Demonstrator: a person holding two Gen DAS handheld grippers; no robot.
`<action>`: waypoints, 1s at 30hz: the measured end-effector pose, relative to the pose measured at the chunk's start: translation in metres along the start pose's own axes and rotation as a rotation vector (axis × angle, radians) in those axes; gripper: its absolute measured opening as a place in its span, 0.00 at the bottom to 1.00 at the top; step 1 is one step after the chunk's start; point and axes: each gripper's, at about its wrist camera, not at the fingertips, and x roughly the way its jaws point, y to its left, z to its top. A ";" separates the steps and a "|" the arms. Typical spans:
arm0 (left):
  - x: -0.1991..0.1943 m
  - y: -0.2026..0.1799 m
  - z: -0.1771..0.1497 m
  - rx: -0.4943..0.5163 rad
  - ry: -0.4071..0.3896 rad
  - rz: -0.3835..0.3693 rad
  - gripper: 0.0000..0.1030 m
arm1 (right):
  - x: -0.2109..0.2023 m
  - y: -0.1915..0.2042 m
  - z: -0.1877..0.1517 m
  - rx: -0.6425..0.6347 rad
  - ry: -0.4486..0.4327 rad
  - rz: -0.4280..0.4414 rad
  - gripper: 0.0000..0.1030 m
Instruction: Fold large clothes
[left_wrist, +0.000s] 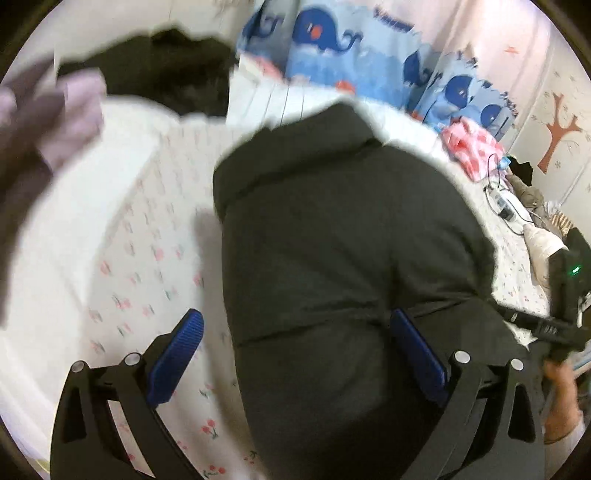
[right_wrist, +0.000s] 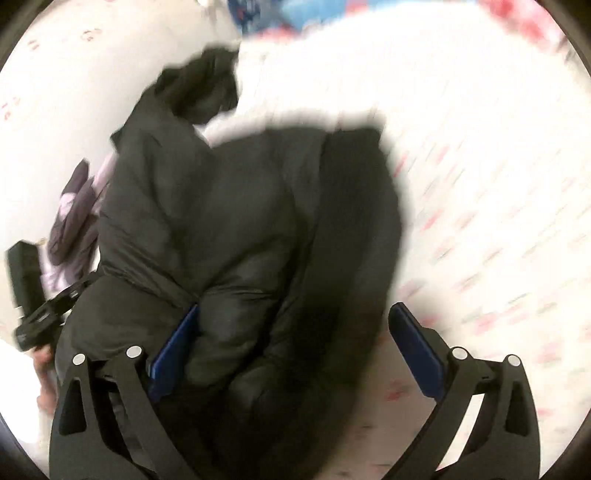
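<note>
A large black puffer jacket (left_wrist: 332, 221) lies partly folded on the bed's white cherry-print sheet (left_wrist: 147, 266). My left gripper (left_wrist: 299, 350) hovers open over the jacket's near left edge, with one blue pad (left_wrist: 177, 354) above the sheet and the other above the jacket. In the right wrist view, which is blurred by motion, the same jacket (right_wrist: 229, 206) fills the middle. My right gripper (right_wrist: 293, 347) is open there, its left pad (right_wrist: 173, 350) against the puffy fabric and its right pad over bare sheet (right_wrist: 480, 184). Neither gripper holds anything.
A lilac garment (left_wrist: 62, 118) and another dark garment (left_wrist: 166, 66) lie at the far left. A blue whale-print blanket (left_wrist: 351, 48), a pink cloth (left_wrist: 469, 147) and cables with a small device (left_wrist: 506, 210) sit at the back right. A hand (left_wrist: 561, 387) holds the other gripper at the right.
</note>
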 end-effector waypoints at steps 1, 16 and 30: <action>-0.003 -0.005 0.005 0.007 -0.016 -0.002 0.94 | -0.011 0.002 0.013 -0.006 -0.049 -0.012 0.94; 0.045 -0.031 -0.008 0.108 0.087 -0.012 0.94 | 0.102 0.000 0.045 -0.056 0.128 -0.102 0.93; 0.023 -0.005 -0.047 -0.114 0.017 0.010 0.94 | 0.064 -0.002 -0.036 -0.098 0.173 -0.094 0.93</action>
